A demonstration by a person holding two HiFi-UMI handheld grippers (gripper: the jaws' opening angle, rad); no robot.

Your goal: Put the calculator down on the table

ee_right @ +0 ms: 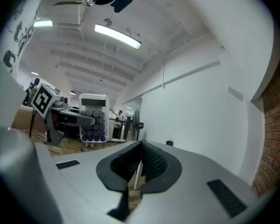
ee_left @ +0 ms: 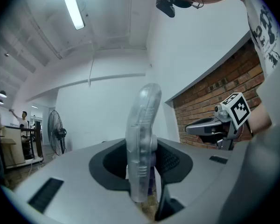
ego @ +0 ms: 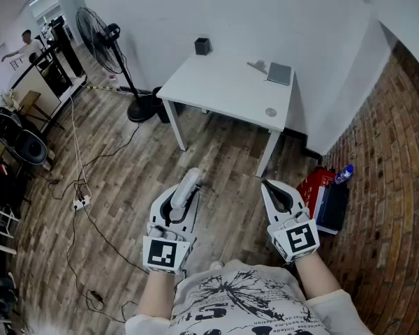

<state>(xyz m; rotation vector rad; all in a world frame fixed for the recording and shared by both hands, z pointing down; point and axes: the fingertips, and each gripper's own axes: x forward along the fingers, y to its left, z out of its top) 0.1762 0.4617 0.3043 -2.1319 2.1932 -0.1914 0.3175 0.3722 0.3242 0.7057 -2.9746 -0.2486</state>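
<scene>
A white counter (ego: 223, 82) stands ahead over wood floor (ego: 119, 187); the left tool (ego: 184, 199) pinches the calculator (ego: 188, 185) edgewise, the right tool (ego: 268, 184) pressed together, empty.

white calculator (ee_right: 93, 118) with purple keys (ee_right: 91, 133), white table (ego: 223, 82), red-brown brick wall (ego: 391, 152), grey-brown wood-grain floor (ego: 126, 166)

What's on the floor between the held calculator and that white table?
Nothing: the head view shows only bare wooden floor between calculator and table.
</scene>
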